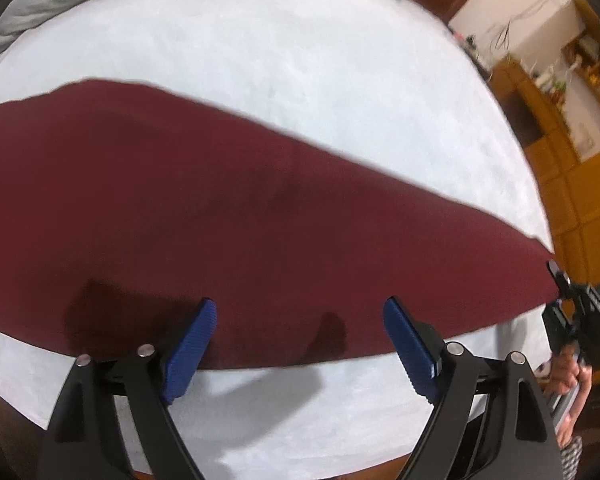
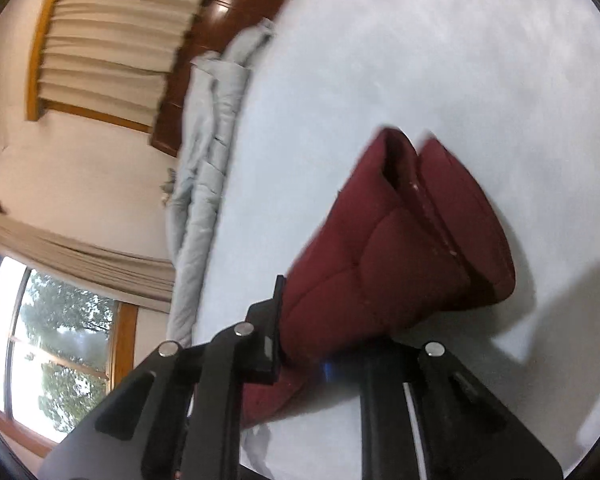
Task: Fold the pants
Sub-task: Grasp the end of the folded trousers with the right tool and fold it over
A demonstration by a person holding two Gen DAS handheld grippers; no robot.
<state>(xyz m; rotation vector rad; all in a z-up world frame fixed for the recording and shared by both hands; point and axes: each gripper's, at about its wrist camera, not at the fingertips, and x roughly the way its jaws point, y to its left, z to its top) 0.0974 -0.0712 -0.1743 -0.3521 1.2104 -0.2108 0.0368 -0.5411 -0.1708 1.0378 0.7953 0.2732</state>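
No readable text, labels or numbers anywhere (both views blurred).

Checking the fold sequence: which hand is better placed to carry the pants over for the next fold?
Right. Its gripper is shut on the pants at one end, while the left gripper is open above the cloth, holding nothing.

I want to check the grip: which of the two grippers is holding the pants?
The right gripper, shut on the maroon pants; the left gripper is open.
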